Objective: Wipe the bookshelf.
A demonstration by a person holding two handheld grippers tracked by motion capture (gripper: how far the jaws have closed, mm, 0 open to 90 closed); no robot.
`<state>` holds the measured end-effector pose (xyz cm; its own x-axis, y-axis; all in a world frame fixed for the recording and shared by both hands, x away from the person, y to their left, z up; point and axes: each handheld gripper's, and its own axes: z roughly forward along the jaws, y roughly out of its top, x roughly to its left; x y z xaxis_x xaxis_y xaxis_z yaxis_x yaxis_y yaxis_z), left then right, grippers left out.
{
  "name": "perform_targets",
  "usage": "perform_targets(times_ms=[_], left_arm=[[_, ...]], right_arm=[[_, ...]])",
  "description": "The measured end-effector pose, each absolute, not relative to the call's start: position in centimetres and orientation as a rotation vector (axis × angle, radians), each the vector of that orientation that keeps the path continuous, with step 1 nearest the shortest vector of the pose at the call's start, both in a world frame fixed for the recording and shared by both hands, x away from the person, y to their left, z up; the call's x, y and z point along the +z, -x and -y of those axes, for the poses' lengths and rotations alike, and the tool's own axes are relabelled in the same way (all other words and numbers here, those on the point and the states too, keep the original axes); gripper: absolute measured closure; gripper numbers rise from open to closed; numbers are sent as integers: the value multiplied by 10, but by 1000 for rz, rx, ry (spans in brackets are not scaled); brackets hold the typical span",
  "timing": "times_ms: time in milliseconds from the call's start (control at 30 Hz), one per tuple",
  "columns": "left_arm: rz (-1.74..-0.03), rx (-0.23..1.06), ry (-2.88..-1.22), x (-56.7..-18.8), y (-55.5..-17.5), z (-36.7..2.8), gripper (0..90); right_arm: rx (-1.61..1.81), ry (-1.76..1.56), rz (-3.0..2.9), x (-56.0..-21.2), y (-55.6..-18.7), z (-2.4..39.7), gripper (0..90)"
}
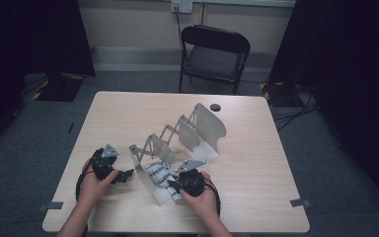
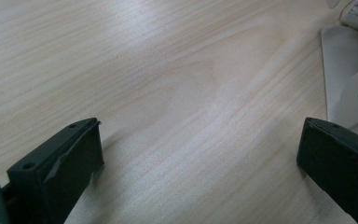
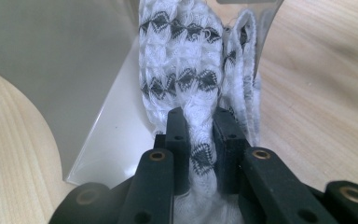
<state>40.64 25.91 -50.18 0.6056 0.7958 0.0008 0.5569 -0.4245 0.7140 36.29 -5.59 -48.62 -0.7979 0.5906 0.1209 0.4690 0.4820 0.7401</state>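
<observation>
Cloth (image 3: 186,74) runs toward twelve o'clock from my right claw (image 3: 200,128), clamped on it inside the rack (image 3: 74,60); left claw (image 2: 200,154) gapes.

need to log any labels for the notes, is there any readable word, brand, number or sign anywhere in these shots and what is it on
None: no text reads in any view.
White knitted cloth with black diamond pattern: a woven pattern, no letters.
Folding white metal rack: bare plates.
Light wooden table: plain grain.
Black right gripper, shut on the cloth, and black left gripper: no markings.
White wall socket: too small to read.
</observation>
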Motion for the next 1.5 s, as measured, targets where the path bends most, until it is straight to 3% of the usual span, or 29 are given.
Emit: perform_targets(times_ms=[233,667,800,1500], left_arm=[[-1062,447,-2143,-502,-406,-259,0],[-1062,447,-2143,-502,-406,-259,0],[-1062,447,-2143,-502,-406,-259,0],[-1060,442,-2140,-502,-407,-259,0]], right_arm=[[1253,-888,-2580,-472,-358,56,790],[1440,-764,-2437,-374,-352,54,789],[1461,-781,-2380,-358,-356,58,789],[1276,-926,-2521,-449,-372,54,787]])
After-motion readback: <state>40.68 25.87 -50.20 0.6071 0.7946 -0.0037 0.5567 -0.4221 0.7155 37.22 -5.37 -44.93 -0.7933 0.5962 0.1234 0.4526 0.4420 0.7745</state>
